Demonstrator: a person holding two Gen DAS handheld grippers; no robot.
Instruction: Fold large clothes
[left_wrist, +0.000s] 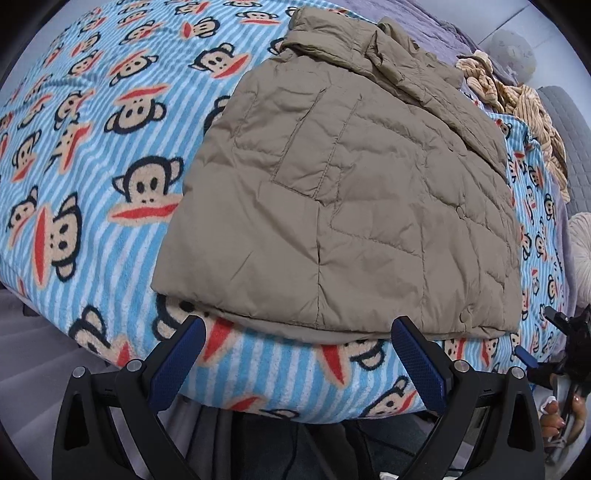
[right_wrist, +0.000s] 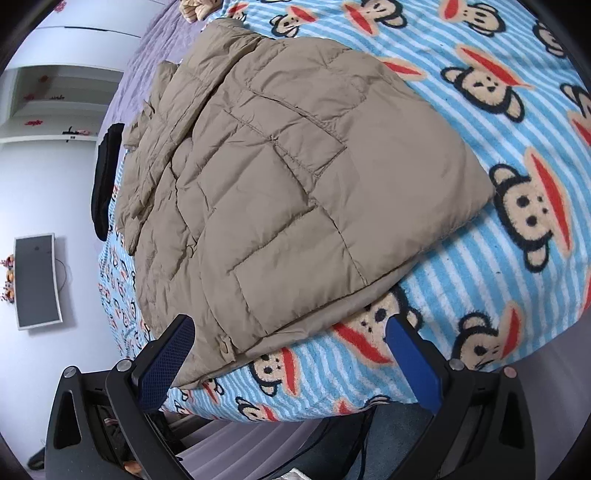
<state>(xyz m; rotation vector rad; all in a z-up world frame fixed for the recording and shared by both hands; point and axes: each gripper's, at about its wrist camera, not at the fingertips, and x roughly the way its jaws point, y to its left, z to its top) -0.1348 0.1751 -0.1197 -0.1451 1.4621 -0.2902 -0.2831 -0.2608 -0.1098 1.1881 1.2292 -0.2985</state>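
A khaki quilted puffer jacket (left_wrist: 351, 192) lies folded into a rough rectangle on a blue-striped monkey-print blanket (left_wrist: 92, 147). My left gripper (left_wrist: 297, 328) is open and empty, hovering just short of the jacket's near folded edge. My right gripper (right_wrist: 291, 325) is open and empty too, its fingers straddling the jacket's near corner with the snap button, a little above the blanket (right_wrist: 517, 258). The right gripper also shows at the right edge of the left wrist view (left_wrist: 561, 347), held by a hand.
A striped beige garment (left_wrist: 517, 99) lies bunched at the far right of the bed. A black item (right_wrist: 105, 184) hangs over the bed's left edge. A monitor (right_wrist: 37, 280) and white shelves (right_wrist: 55, 107) are on the wall. The bed's front edge drops off just below both grippers.
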